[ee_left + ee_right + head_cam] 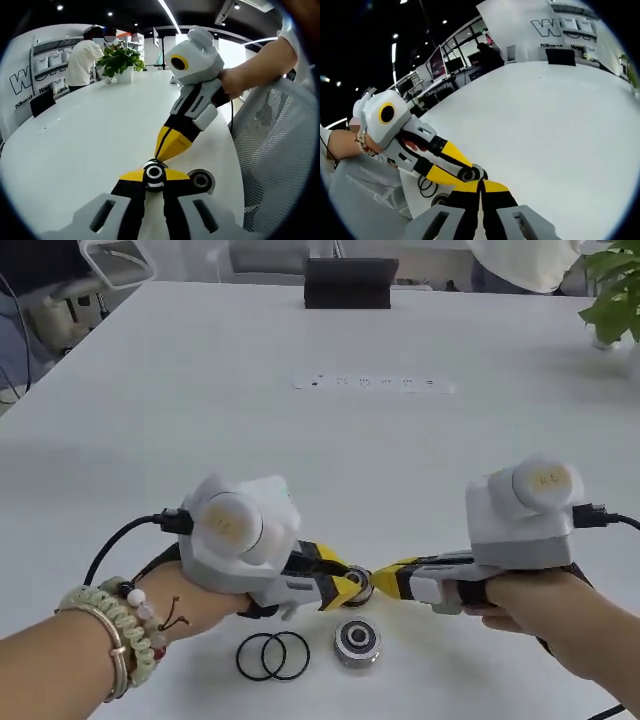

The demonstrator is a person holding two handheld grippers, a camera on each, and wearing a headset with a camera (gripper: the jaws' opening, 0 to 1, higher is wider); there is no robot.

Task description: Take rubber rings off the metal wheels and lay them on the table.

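Head view: the left gripper [350,586] is clamped on a wheel [360,583], and nearer than it a second wheel [357,643] and two rings [273,655] lie on the table [300,450]. Left gripper view: the right gripper [160,156] touches the held wheel's rim. Right gripper view: its jaws are pressed together, and I cannot tell what they pinch.

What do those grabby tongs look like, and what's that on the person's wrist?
Both the left tongs and right tongs have pointy yellow tips, black middles and chunky white-and-grey bodies. A black cable trails from each. The left wrist wears pale green bead bracelets.
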